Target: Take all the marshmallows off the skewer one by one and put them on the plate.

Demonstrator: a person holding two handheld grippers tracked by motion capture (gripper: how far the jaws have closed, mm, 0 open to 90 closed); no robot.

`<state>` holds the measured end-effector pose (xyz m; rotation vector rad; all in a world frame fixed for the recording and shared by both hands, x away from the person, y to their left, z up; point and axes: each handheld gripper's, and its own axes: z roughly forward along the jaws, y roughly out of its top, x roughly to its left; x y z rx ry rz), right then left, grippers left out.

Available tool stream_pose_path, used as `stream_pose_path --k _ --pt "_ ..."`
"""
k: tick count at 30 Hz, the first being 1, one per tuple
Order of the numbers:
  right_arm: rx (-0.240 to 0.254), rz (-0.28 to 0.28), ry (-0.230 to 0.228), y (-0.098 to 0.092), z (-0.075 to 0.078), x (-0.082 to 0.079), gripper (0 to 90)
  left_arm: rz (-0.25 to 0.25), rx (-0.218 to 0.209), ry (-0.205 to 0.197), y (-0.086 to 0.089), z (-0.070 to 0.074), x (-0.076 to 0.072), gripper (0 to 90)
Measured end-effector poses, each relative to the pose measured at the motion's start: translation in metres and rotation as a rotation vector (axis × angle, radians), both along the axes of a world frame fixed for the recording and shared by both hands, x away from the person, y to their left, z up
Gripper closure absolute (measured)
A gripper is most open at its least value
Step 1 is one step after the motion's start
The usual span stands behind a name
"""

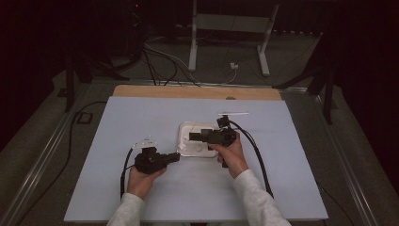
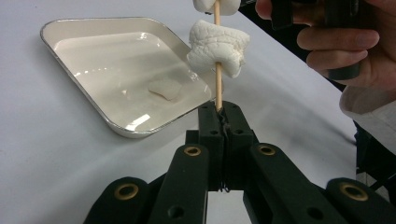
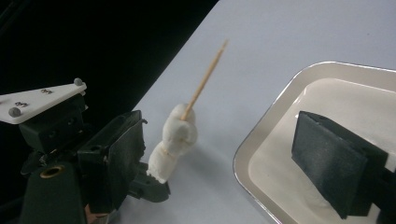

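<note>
My left gripper [image 1: 175, 157] rested on the surface [image 1: 141, 122] just left of the tray [image 1: 184, 129]. Its fingers [image 2: 211, 122] were clamped shut on the lower end of a wooden skewer [image 2: 217, 79], which stood up and away from them. Two marshmallows were threaded on that skewer. The lower marshmallow [image 2: 217, 46] sat a little above the finger tips, not touching them. The upper marshmallow [image 2: 215, 4] was directly above it and ran out of the top of the left gripper view. In the right gripper view the skewer [image 3: 205, 77] showed its bare pointed end rising clear of the stacked marshmallows [image 3: 173, 140].

My right gripper [image 1: 194, 136] was held over the tray, its fingers pointing left toward the skewer. Those fingers [image 3: 331, 163] stood apart with nothing between them; one pad hung above the tray's inside.

The tray [image 2: 112, 126] was white with a metal rim and lay on the pale surface near the middle. One marshmallow piece [image 2: 164, 88] lay inside it, close to the corner nearest the skewer. The skewer stood just outside that corner, near the rim.
</note>
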<state>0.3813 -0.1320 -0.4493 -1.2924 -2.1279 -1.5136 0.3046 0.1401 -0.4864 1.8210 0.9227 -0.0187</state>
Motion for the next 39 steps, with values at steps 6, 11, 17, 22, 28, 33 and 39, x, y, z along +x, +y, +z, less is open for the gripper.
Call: stream_pose_path --k 6,11,17,22,28,33,39 --pt "-0.01 0.021 0.005 0.007 0.0 -0.001 16.2 -0.004 -0.002 -0.005 -0.002 0.001 0.0 90.0" --pt "-0.008 0.039 0.022 0.014 -0.001 -0.001 17.0 -0.004 -0.003 -0.008 -0.003 0.001 -0.001 90.0" --pt "-0.008 0.057 0.036 0.021 -0.003 -0.002 20.4 -0.007 -0.002 -0.011 -0.005 0.002 -0.001 90.0" --pt "0.0 0.062 0.053 0.023 -0.004 -0.002 27.6 -0.008 -0.001 -0.011 -0.005 0.002 -0.001 90.0" --pt "0.017 0.066 0.069 0.023 -0.004 -0.001 37.8 -0.005 -0.001 -0.012 -0.006 0.002 -0.001 90.0" --pt "0.012 0.078 0.09 0.025 -0.006 -0.001 46.4 -0.001 -0.003 -0.013 -0.006 0.002 -0.001 90.0" --pt "0.019 0.069 0.092 0.025 -0.006 -0.002 64.7 0.005 0.006 -0.009 -0.006 0.001 -0.001 90.0"
